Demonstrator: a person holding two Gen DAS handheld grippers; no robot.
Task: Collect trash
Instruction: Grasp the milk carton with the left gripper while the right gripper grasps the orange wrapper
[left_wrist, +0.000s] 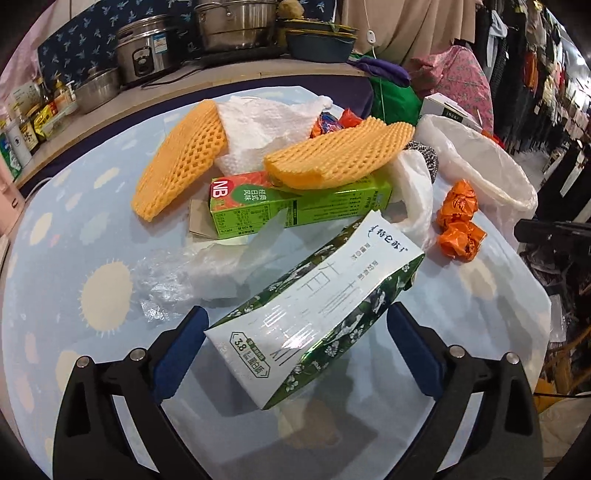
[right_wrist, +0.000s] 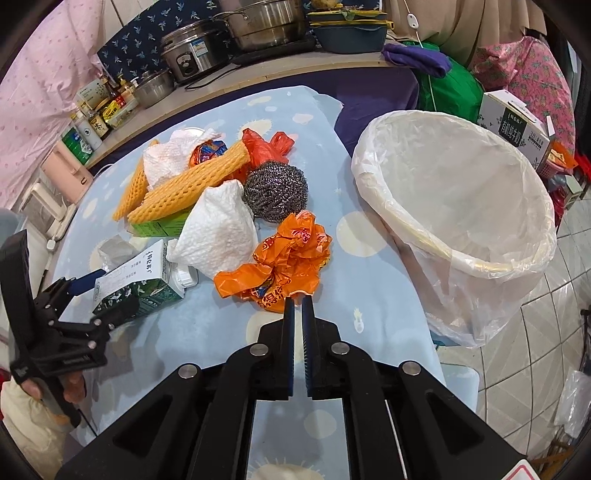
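A white and green milk carton (left_wrist: 317, 302) lies between the fingers of my left gripper (left_wrist: 295, 321), which is open around it; the carton also shows in the right wrist view (right_wrist: 140, 280). My right gripper (right_wrist: 298, 299) is shut on the edge of a crumpled orange plastic bag (right_wrist: 284, 254), which also shows in the left wrist view (left_wrist: 458, 221). Trash is piled behind: yellow foam nets (left_wrist: 332, 155), a green juice box (left_wrist: 295, 203), paper towels (right_wrist: 218, 232) and a steel scourer (right_wrist: 275, 195). The lined trash bin (right_wrist: 458, 192) stands at the table's right edge.
The table (left_wrist: 74, 229) has a blue cloth with sun prints. A counter behind holds pots (right_wrist: 266, 22), a rice cooker (left_wrist: 147, 51) and bottles (right_wrist: 88, 125). A milk box (right_wrist: 517, 118) and tiled floor (right_wrist: 546, 332) lie to the right.
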